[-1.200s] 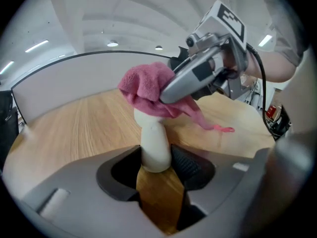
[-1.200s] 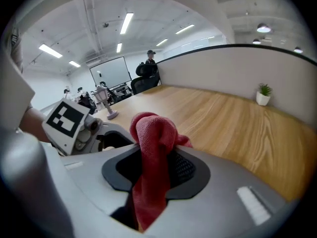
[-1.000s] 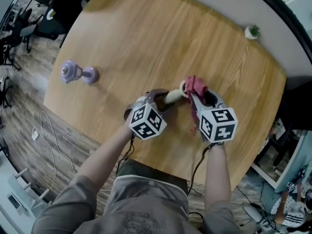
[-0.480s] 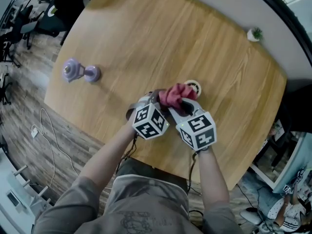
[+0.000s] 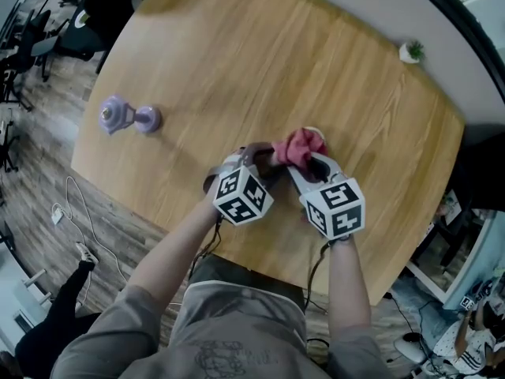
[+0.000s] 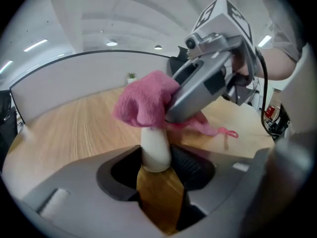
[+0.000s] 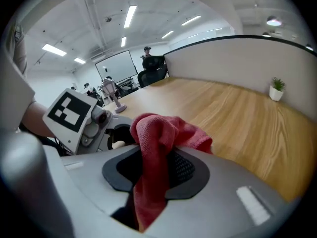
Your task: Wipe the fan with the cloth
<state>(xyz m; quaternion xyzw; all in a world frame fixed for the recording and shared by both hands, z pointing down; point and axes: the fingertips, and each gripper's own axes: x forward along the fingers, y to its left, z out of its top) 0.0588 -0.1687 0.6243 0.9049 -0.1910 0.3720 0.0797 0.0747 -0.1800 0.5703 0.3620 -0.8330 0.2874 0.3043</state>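
Table: a broad, light wooden top with rounded corners; both grippers work close together over its near part.
Person: both forearms reach in from the lower edge of the head view, one gripper in each hand.
Left gripper: angled down toward the table, its jaws clamped on the white handle of the fan, which rises from between the pads.
Right gripper: just beside the left one and also tilted down, its jaws closed on the cloth, a fold of which runs down between the pads.
Cloth: pink-red terry, bunched at the right gripper's tips and draped over the top of the fan.
Fan: small and cream-white; its handle is held in the left gripper, its head lies under the cloth, and only a sliver of pale rim shows in the head view.
Purple object: well apart, near the table's left edge.
Potted plant: tiny, at the far right edge of the table.
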